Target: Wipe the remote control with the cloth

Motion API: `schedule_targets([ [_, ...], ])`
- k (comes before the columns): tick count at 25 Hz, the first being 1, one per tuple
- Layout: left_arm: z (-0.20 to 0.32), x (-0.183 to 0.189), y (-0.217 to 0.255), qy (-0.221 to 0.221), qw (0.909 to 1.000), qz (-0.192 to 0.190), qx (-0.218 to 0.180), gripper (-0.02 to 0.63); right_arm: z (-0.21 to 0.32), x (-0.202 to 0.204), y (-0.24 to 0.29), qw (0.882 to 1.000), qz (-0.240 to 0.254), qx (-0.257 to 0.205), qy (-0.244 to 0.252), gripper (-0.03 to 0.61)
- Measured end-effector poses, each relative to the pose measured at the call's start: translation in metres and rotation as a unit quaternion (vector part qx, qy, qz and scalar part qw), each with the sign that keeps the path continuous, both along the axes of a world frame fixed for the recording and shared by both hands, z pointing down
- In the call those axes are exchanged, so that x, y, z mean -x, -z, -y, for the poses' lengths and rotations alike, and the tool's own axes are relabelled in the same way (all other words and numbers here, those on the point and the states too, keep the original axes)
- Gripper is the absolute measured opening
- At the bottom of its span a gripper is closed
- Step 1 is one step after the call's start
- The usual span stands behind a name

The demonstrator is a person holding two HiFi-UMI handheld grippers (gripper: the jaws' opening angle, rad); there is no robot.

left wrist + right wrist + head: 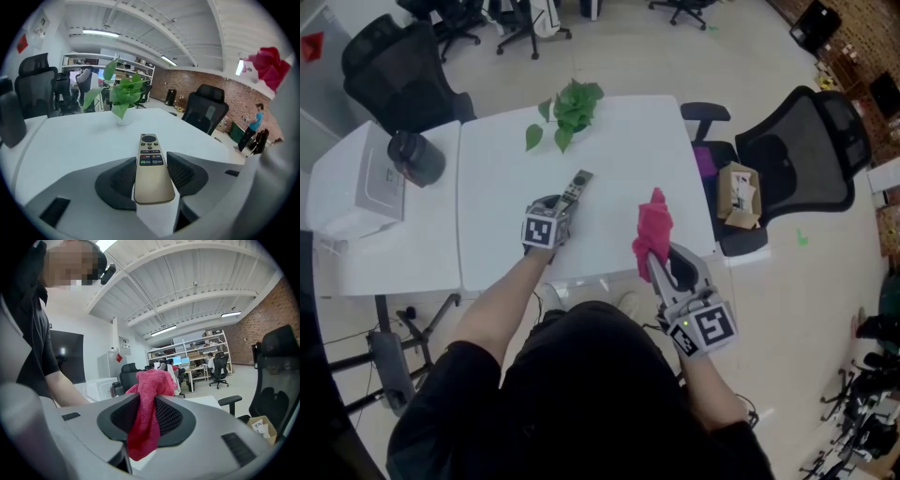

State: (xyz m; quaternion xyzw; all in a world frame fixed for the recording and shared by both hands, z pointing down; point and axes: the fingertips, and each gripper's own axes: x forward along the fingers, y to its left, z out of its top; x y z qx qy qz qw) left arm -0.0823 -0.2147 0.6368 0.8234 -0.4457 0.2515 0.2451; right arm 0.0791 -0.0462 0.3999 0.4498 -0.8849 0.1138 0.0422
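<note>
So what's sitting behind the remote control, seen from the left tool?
A leafy plant stands on the white table beyond the remote control, apart from it. The remote hides the table strip directly beneath it.

The remote control has a smooth, satin, champagne-metallic shell with matt dark buttons. The cloth is fuzzy pink-red terry. The counter looks smooth, white and faintly glossy. The left hand-held gripper is matt grey plastic with dark, dimpled pads.

An office: mesh swivel chairs, white desks, workstation monitors, brick wall.
</note>
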Motion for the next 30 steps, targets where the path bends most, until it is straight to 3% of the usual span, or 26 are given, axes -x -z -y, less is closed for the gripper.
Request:
schedule_targets([
  [7,0.004,0.002,-0.031,-0.007,0.9968,0.077,0.017,0.209,-0.001,-0.005,-0.001,1.000,-0.008,0.006,-0.009,0.106],
  [11,0.004,0.005,-0.049,-0.004,0.9941,0.103,0.033,0.209,-0.001,-0.007,-0.002,1.000,-0.017,0.008,-0.013,0.106],
  [17,-0.004,0.003,-0.073,-0.006,0.9911,0.107,0.079,0.212,-0.001,-0.007,-0.004,0.999,-0.027,0.018,-0.020,0.106],
  [24,0.001,0.004,-0.069,-0.001,0.9918,0.114,0.058,0.213,0.000,-0.008,-0.003,0.999,-0.030,0.014,-0.026,0.106],
  [27,0.002,0.003,-0.063,-0.002,0.9937,0.104,0.043,0.258,0.002,-0.009,-0.006,0.999,-0.036,0.016,-0.029,0.107],
  [30,0.002,0.008,-0.052,0.001,0.9946,0.100,0.027,0.258,0.006,-0.012,-0.010,0.998,-0.039,0.019,-0.035,0.109],
])
